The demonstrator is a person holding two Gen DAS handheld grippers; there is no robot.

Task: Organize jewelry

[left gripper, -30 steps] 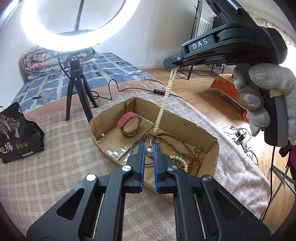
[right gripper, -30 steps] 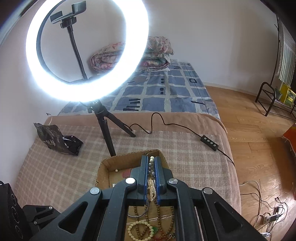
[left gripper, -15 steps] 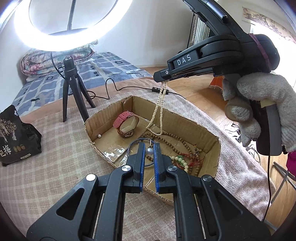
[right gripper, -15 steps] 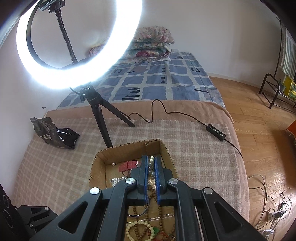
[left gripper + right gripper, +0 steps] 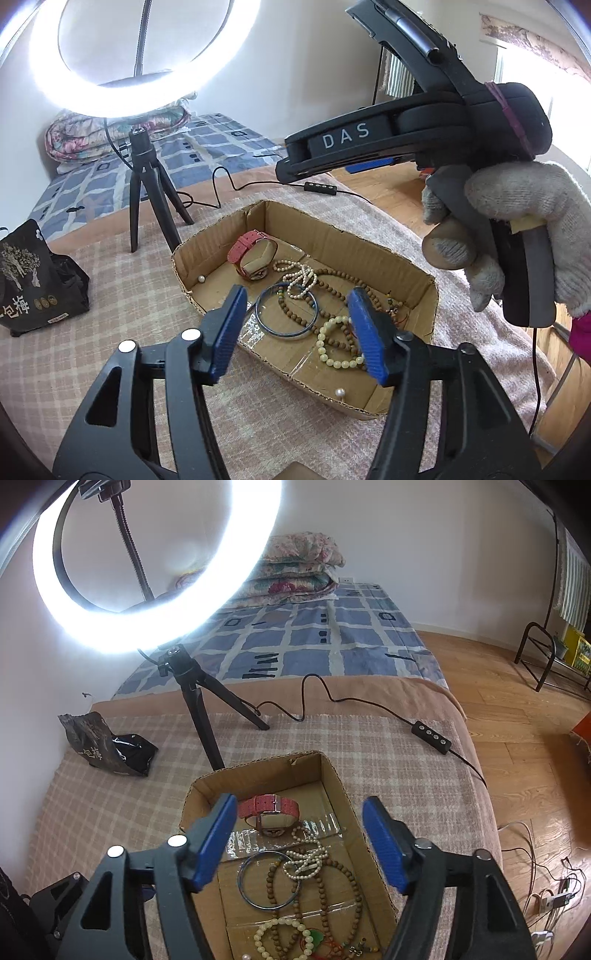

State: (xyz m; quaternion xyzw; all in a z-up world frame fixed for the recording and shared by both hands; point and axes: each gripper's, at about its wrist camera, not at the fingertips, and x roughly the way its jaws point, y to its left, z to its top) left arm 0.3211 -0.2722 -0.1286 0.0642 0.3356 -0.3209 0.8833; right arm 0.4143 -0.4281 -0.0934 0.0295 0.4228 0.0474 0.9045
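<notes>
In the box (image 5: 334, 775), the pearl strand (image 5: 304, 860) lies at 12 o'clock between my right gripper's (image 5: 299, 843) released jaws, touching nothing; my left gripper's (image 5: 295, 328) jaws gape too, framing the bangle (image 5: 288, 310).

Both tools, the left tool (image 5: 295, 325) and the right tool (image 5: 299, 843), were black plastic frames with silver screws and ribbed blue pads (image 5: 365, 332), the right one lettered "DAS" in white and gripped by a hand (image 5: 517, 236) in a grey knit glove above a magenta cuff.
</notes>
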